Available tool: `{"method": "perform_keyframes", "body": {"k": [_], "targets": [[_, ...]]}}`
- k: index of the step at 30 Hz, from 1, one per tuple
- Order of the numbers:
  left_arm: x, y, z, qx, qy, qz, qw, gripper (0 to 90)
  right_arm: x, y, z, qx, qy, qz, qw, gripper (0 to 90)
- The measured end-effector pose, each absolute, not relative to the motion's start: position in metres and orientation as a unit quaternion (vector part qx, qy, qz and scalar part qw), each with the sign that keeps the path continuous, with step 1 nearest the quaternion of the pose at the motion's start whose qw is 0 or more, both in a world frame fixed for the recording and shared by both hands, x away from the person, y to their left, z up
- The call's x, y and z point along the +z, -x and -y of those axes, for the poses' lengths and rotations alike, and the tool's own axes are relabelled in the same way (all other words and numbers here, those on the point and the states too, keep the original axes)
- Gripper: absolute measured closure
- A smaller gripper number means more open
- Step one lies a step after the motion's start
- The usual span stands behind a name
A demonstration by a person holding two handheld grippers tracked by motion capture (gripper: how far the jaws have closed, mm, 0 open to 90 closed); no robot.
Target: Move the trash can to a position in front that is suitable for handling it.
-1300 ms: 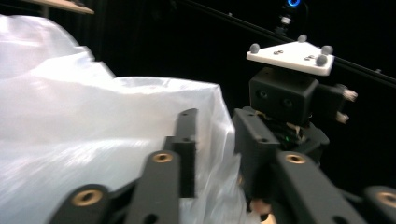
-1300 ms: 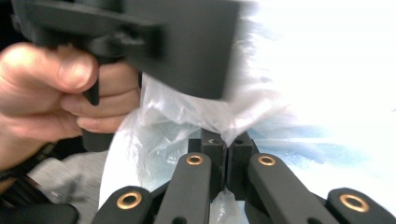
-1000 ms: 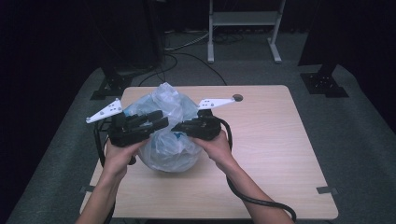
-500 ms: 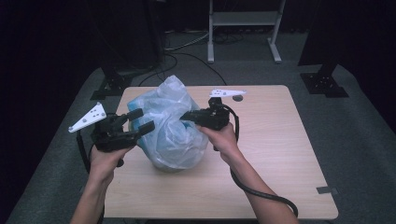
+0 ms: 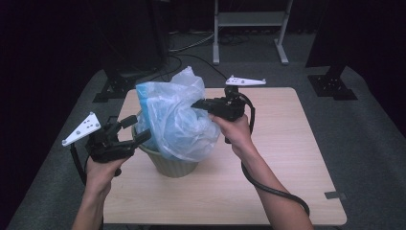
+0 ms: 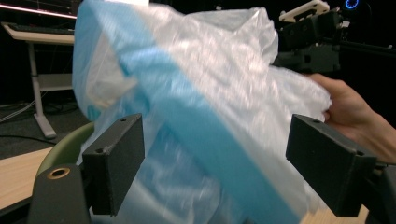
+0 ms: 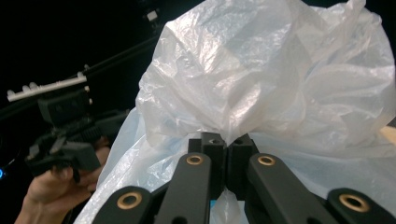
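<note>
**What you have in front of you, counted**

You hold two grippers: the left gripper (image 5: pixel 130 135) and the right gripper (image 5: pixel 197 104). Between them sits one plastic bag (image 5: pixel 177 120), and under it one green bin (image 5: pixel 173 165), both on one wooden table (image 5: pixel 282 158). Beyond your right gripper stands one metal stand (image 5: pixel 249 19). Two hands, one per gripper.

hand-held gripper (image 5: pixel 125 130) | black body, brass-ringed screws | grey three-cornered plate | black cable | forearms unsleeved
</note>
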State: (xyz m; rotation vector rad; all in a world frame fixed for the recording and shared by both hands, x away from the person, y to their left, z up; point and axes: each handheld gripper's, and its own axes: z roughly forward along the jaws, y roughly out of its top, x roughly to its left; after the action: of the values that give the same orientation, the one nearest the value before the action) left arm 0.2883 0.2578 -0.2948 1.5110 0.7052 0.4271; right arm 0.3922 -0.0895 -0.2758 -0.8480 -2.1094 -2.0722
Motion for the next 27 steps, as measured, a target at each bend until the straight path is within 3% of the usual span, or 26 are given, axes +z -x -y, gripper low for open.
{"method": "perform_keyframes", "body": {"k": [27], "targets": [[-0.308,-0.287,-0.265,0.203,-0.658,-0.328,0.646,16.8,-0.203,-0.380,0.147,-0.723,0.274,0.632,-0.048,89.3]]}}
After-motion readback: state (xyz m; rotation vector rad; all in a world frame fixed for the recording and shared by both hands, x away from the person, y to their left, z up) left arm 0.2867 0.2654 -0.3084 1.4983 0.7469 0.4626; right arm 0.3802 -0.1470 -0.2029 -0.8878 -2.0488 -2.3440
